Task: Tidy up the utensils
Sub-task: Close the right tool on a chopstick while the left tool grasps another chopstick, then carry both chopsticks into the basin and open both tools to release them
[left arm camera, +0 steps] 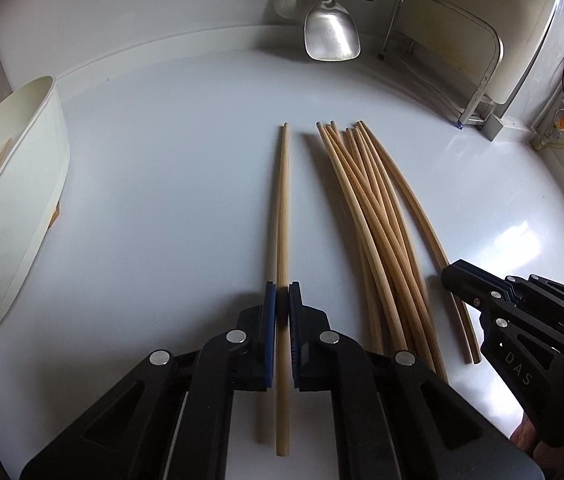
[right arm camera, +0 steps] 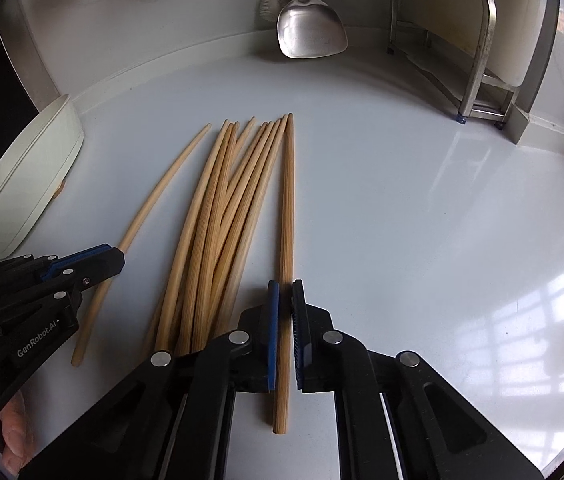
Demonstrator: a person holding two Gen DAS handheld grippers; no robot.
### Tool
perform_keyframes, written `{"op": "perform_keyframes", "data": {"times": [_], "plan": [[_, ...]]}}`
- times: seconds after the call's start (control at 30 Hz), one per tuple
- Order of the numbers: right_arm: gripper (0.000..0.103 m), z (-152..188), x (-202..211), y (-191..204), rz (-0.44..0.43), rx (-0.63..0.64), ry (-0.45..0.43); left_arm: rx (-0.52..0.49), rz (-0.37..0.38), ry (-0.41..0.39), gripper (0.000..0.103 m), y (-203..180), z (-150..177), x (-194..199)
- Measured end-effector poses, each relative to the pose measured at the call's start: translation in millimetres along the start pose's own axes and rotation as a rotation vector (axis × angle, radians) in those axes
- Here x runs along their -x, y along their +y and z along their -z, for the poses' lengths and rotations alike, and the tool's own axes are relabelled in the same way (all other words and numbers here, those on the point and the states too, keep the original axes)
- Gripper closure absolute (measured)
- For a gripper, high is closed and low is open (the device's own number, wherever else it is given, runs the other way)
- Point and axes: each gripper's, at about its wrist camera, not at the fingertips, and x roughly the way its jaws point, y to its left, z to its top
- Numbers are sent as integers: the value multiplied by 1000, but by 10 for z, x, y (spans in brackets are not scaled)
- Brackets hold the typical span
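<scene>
While both claws sit low over the white surface (left arm camera: 162, 184), what matters for my next move is that every chopstick runs near to far, in line with the fingers, so a lift has to carry a long stick by its near end; at far left stands the white bin (left arm camera: 10, 208), tilted on its side, with what looks like one stick already inside, and my left hand is plainly the nearer one to it; next comes my left claw (left arm camera: 282, 312), its blue pads closed onto the single chopstick (left arm camera: 283, 200) that lies apart from the rest, gripped toward the near end, tip pointing away; to the right of that lies the loose pile of chopsticks (left arm camera: 378, 216), fanned and crossing, resting flat; at its right edge my right claw (right arm camera: 285, 312) is clamped on the outermost chopstick (right arm camera: 288, 200), again near the butt, the shaft straight ahead between the fingers; I judge both sticks will droop or swing at the far tip once raised, and the left one has the short run leftward to the bin.
</scene>
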Motion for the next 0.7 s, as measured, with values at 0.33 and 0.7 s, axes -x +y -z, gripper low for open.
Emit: {"op": "perform_keyframes", "data": {"times": [0.33, 0.7], "plan": [[97, -107, 303, -107, -37, -34, -45, 48, 7, -28, 96, 52, -45, 284], [97, -331, 669, -183, -115, -48, -72, 105, -33, -47, 96, 112, -129, 731]]}}
